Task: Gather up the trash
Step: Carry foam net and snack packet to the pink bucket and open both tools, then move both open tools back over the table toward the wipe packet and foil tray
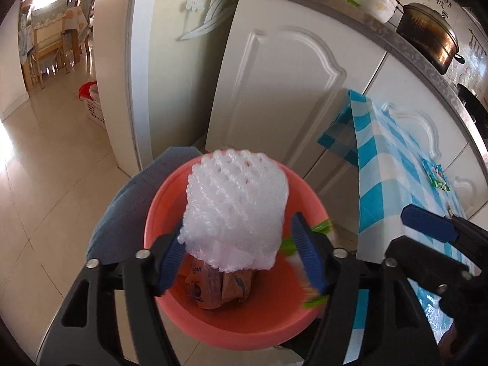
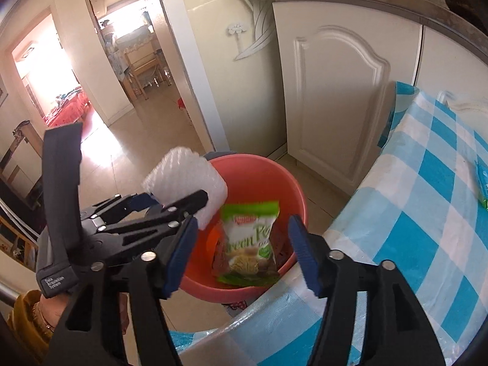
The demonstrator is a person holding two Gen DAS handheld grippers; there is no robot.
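A salmon-pink basin (image 1: pixel 170 201) sits on the floor beside the table; it also shows in the right wrist view (image 2: pixel 274 167). My left gripper (image 1: pixel 241 259) is open above it, with a white foam fruit net (image 1: pixel 238 210) between its jaws, touching the left pad only. The net and left gripper show in the right wrist view (image 2: pixel 186 183). A brown snack wrapper (image 1: pixel 219 286) lies in the basin. My right gripper (image 2: pixel 241 256) is open over the basin; a green pea snack packet (image 2: pixel 250 241) is blurred between and below its jaws, free of the pads.
A table with a blue-and-white checked cloth (image 2: pixel 427 201) stands at the right, with a green wrapper (image 1: pixel 437 178) on it. White kitchen cabinets (image 1: pixel 274 91) stand behind the basin. A grey cloth (image 1: pixel 122 213) lies under the basin. Tiled floor (image 1: pixel 61 183) stretches left.
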